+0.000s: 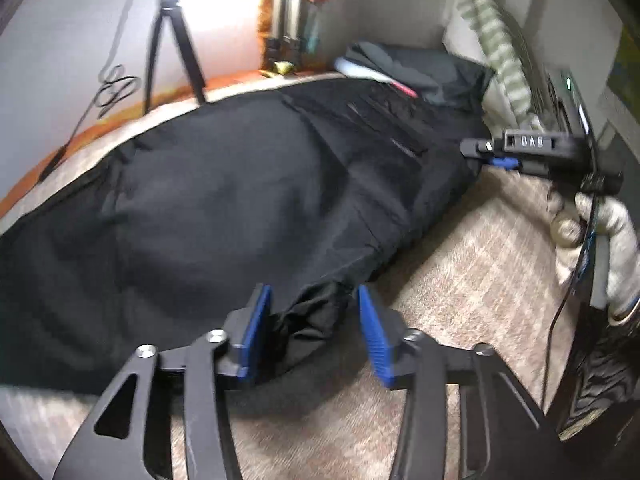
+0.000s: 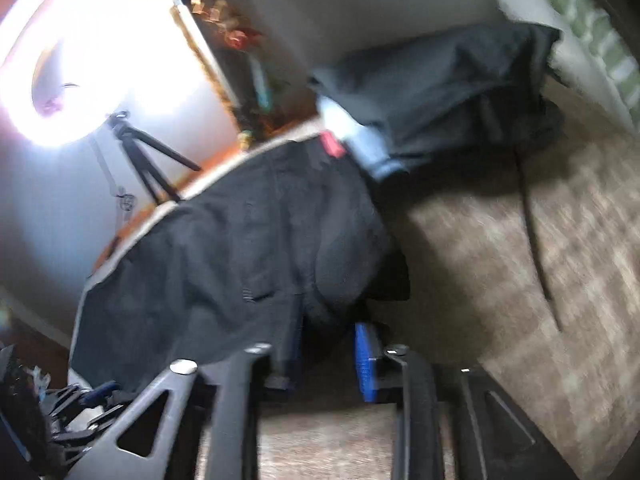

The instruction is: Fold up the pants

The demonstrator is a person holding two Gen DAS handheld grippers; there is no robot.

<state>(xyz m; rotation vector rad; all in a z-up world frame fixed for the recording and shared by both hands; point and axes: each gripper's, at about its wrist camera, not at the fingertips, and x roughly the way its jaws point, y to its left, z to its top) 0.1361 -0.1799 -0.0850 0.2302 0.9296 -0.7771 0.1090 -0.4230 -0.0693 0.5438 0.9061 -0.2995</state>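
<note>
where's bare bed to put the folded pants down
Bare bedcover lies right of the black pants, below the dark clothes pile, though a thin cord crosses it. Crowded: far edge by the tripod and striped pillow.

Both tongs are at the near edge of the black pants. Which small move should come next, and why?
Probably close the left tongs on the bunched fabric. The pants lie spread on the bed, and a fold of cloth sits between the open blue pads, not pressed. The right tongs seem equally placed, though that view is blurred.
</note>
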